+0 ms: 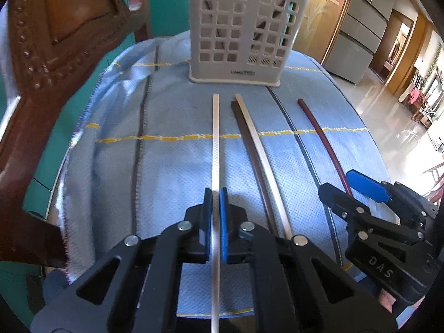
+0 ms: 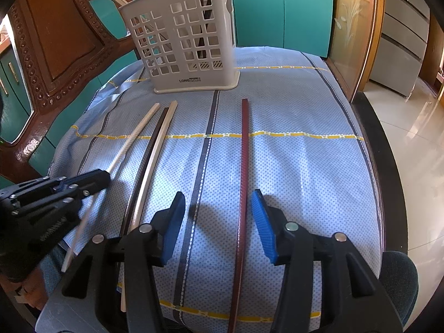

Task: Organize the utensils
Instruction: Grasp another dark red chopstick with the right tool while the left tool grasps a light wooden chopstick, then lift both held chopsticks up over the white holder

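My left gripper (image 1: 216,194) is shut on a cream chopstick (image 1: 215,138) that lies along the blue cloth; it also shows in the right wrist view (image 2: 130,141). A dark brown chopstick (image 1: 249,144) and a second cream chopstick (image 1: 259,141) lie side by side to its right. My right gripper (image 2: 217,197) is open, its blue pads on either side of a red-brown chopstick (image 2: 244,152) on the cloth. A white perforated utensil holder (image 1: 241,30) stands upright beyond the chopsticks, also in the right wrist view (image 2: 186,41), with a few sticks inside.
A blue cloth (image 2: 291,138) with yellow and dark stripes covers the small table. A carved wooden chair (image 1: 55,55) stands at the left. Teal cabinets (image 2: 283,11) are behind. The table's right edge drops to a tiled floor (image 2: 410,127).
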`<state>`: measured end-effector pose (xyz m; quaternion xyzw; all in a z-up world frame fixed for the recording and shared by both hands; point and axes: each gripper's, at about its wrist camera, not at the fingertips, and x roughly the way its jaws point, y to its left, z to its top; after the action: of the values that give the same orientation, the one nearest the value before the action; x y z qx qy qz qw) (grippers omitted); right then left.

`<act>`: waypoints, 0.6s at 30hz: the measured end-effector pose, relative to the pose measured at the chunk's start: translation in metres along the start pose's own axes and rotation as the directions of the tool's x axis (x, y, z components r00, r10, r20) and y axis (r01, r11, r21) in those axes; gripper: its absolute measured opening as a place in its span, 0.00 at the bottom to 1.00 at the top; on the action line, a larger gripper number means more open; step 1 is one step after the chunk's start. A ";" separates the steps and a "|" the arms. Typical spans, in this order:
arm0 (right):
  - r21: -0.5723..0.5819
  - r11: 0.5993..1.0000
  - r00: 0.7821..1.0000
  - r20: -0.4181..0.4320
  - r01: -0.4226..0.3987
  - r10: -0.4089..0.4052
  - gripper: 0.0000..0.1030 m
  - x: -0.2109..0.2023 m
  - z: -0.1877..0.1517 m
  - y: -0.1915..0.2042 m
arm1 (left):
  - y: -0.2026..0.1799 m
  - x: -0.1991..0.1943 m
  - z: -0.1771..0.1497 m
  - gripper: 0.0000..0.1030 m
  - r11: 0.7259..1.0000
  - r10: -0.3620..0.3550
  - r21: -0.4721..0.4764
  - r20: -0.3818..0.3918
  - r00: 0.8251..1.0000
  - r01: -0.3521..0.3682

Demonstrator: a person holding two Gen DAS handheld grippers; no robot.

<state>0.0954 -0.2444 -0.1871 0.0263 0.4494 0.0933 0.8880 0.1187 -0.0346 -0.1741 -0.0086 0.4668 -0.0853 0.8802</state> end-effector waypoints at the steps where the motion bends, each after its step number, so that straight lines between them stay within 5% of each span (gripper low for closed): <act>1: 0.002 1.000 1.000 -0.002 -0.001 0.001 0.48 0.000 0.000 0.000 | 0.002 -0.004 0.001 0.06 1.000 -0.008 -0.002 0.009 1.000 0.008; 9: 0.045 0.999 0.999 -0.022 -0.027 0.028 0.48 0.000 0.005 -0.013 | 0.010 -0.019 0.009 0.06 0.996 -0.075 -0.038 0.030 0.997 0.076; 18: -0.025 1.000 0.999 -0.051 0.009 -0.010 0.48 0.010 0.017 -0.007 | 0.002 0.002 0.019 0.06 1.000 -0.019 0.002 -0.030 0.999 0.019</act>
<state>0.1157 -0.2491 -0.1860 0.0109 0.4708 0.0950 0.8771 0.1356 -0.0344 -0.1659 -0.0110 0.4797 -0.0944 0.8722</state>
